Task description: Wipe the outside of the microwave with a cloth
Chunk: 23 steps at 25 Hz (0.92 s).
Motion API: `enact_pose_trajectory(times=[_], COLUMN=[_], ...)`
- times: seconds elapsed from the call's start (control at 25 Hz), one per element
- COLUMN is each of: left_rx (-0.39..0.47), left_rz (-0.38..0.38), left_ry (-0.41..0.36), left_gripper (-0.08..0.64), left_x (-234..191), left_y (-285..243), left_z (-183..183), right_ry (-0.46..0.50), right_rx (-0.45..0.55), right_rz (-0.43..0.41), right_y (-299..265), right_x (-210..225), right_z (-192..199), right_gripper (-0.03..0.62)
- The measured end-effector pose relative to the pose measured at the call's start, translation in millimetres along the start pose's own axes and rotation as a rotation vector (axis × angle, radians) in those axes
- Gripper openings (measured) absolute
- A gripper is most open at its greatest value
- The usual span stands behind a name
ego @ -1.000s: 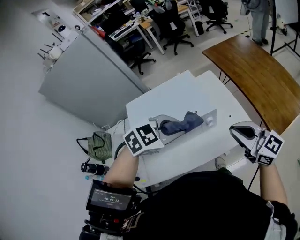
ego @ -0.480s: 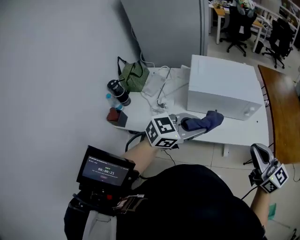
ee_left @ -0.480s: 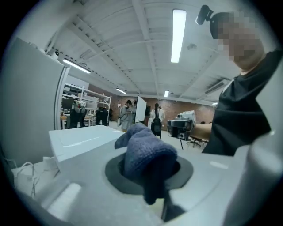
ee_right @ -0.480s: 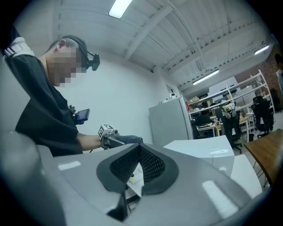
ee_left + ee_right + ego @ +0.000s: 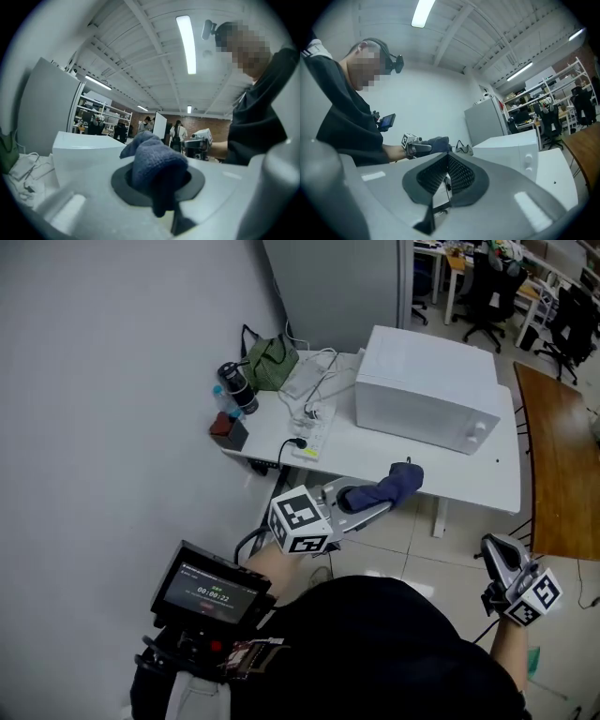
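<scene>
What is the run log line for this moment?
left gripper: shut on cloth | cloth: held in air, apart from microwave | right gripper: shut, empty | contact: none

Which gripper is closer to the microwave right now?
Left. The left gripper, shut on the blue cloth, is in front of the microwave, by the table front edge. The right gripper hangs farther back, off the table corner.
</scene>
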<state>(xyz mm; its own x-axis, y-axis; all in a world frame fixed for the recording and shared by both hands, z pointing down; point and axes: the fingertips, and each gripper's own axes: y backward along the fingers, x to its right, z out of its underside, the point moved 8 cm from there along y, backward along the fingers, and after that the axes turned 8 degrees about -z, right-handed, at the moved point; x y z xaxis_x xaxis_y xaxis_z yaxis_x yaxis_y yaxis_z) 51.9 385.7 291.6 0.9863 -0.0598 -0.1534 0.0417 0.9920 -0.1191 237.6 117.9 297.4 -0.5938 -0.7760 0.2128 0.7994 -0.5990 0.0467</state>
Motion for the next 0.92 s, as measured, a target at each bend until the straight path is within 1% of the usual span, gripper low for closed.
enact_pose_trajectory(times=[0.08, 0.16, 0.28, 0.4, 0.56, 0.68, 0.8, 0.92], left_rx=[0.010, 0.022, 0.026, 0.034, 0.021, 0.037, 0.045, 0.056], left_rz=[0.009, 0.005, -0.010, 0.025, 0.032, 0.070, 0.091, 0.098], left_ry=[0.004, 0.017, 0.051, 0.064, 0.083, 0.088, 0.076, 0.083], left_gripper=[0.059, 0.060, 0.060, 0.059, 0.059, 0.060, 0.059, 0.060], left_x=[-7, -5, -5, -16, -15, -8, -5, -2], left_y=[-3, 0, 13, 27, 47, 55, 58, 68], left_z=[22, 32, 42, 53, 54, 52, 59, 67], right_ry=[0.014, 0.031, 0.029, 0.031, 0.053, 0.062, 0.080, 0.075], right_rx=[-0.003, 0.001, 0.003, -0.017, -0.002, 0.005, -0.004, -0.010], right_rz=[-0.009, -0.013, -0.009, -0.010, -0.018, -0.009, 0.010, 0.015], right_y=[-6, -10, -24, -48, -66, -64, -59, -59], right_x=[9, 14, 11, 4, -15, -31, -34, -42], right_z=[21, 26, 31, 39, 27, 18, 27, 34], right_gripper=[0.006, 0.006, 0.006, 0.006, 0.006, 0.006, 0.006, 0.006])
